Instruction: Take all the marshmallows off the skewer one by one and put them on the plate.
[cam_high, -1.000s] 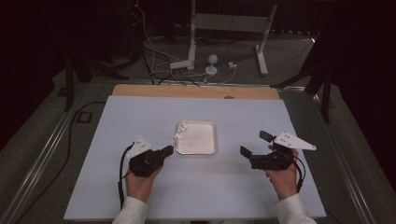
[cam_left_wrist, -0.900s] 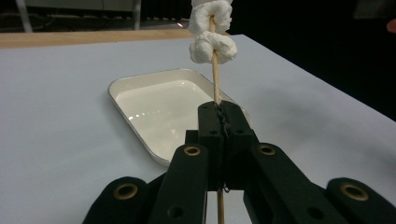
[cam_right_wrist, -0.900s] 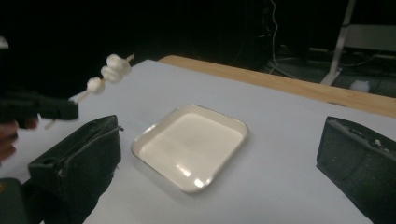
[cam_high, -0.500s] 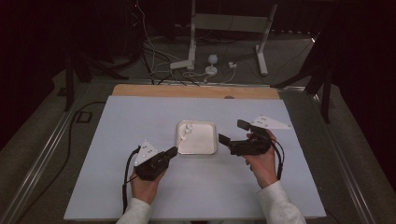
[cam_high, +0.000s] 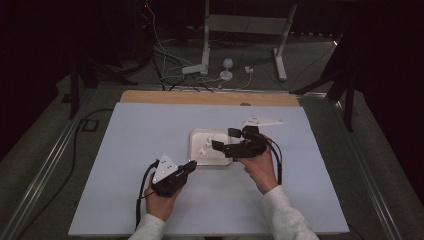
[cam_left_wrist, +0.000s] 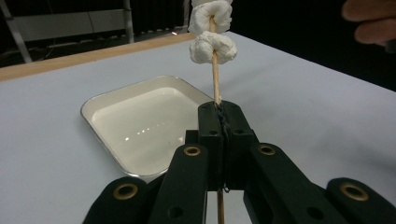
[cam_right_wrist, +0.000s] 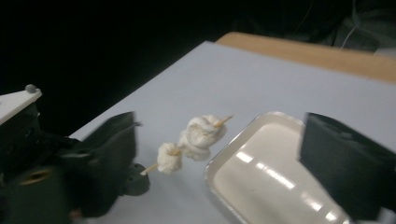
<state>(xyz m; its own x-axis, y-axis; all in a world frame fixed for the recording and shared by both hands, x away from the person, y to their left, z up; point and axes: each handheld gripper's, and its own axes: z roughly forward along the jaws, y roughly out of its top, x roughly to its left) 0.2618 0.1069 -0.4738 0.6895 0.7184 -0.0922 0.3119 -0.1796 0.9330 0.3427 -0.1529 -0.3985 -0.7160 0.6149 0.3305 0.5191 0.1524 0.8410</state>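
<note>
My left gripper (cam_high: 191, 165) is shut on a thin wooden skewer (cam_left_wrist: 215, 81). The stick carries two white marshmallows (cam_left_wrist: 214, 46) near its far end and slants up over the near left part of a shallow white tray (cam_high: 193, 136). My right gripper (cam_high: 225, 139) hovers over the tray's right half and points left at the marshmallows (cam_high: 203, 149). Its jaws have just been closing a little and still stand apart. In the right gripper view the marshmallows (cam_right_wrist: 196, 135) sit ahead of the gap between the two jaws, untouched, with the tray (cam_right_wrist: 219, 168) below.
The tray (cam_left_wrist: 93, 105) holds nothing but its glossy bottom. It lies mid-table on a pale blue-white sheet (cam_high: 125, 165). A wooden strip (cam_high: 165, 97) borders the far edge. Beyond it, cables and a metal stand (cam_high: 206, 45) are on the dark floor.
My right gripper has travelled left from the table's right side to above the tray, close to the marshmallows. The left gripper has drifted slightly right with the skewer in it.
</note>
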